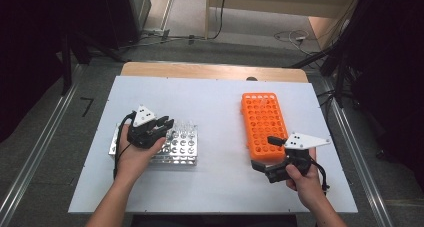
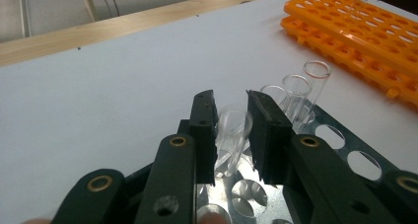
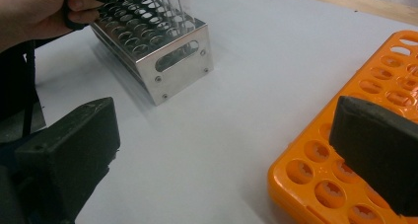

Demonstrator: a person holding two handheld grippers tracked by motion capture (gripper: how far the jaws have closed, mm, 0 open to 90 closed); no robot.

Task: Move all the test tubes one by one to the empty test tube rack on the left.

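Test tube (image 2: 231, 135), clear glass with no label or writing to be read, is stood upright, long axis vertical and mouth up, in the metal rack (image 1: 181, 148) at the white table's (image 1: 215, 107) left. It is pinched by the left gripper (image 2: 230, 135). Its base is hidden among the holes. The right gripper (image 1: 270, 154), spread wide, straddles the near corner of the orange rack (image 1: 263, 119).
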